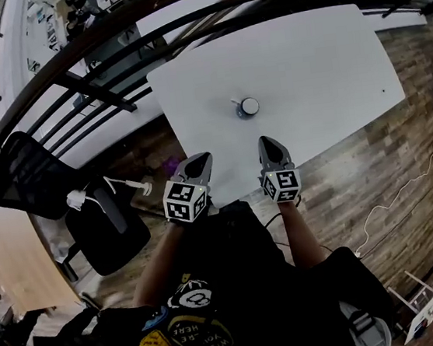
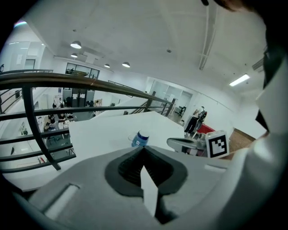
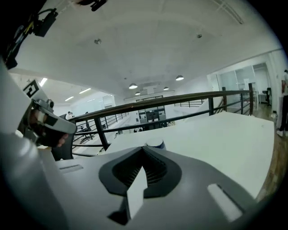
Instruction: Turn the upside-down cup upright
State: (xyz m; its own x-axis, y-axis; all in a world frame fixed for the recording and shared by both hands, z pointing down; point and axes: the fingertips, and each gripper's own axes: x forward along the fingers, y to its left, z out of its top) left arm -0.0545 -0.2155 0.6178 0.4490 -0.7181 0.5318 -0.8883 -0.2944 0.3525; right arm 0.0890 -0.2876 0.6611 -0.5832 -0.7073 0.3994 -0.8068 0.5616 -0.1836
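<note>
Looking along the left gripper (image 2: 143, 149), I find its jaws pressed together with nothing between them. Its grey body cuts off the bottom of the cup (image 2: 140, 139), so only a blue wall and a white top show. From the head view the cup (image 1: 248, 107) stands alone on the white table (image 1: 328, 60), ahead of both grippers and well apart from them, to the right of the left gripper's line and slightly left of the right one's. Its top reads as a white disc, and I cannot tell whether that is an open mouth or a base, nor whether anything is inside. The right gripper (image 3: 144, 148) is also closed and empty, and its body hides all but the upper edge of the cup (image 3: 156, 144) just beyond its tips.
</note>
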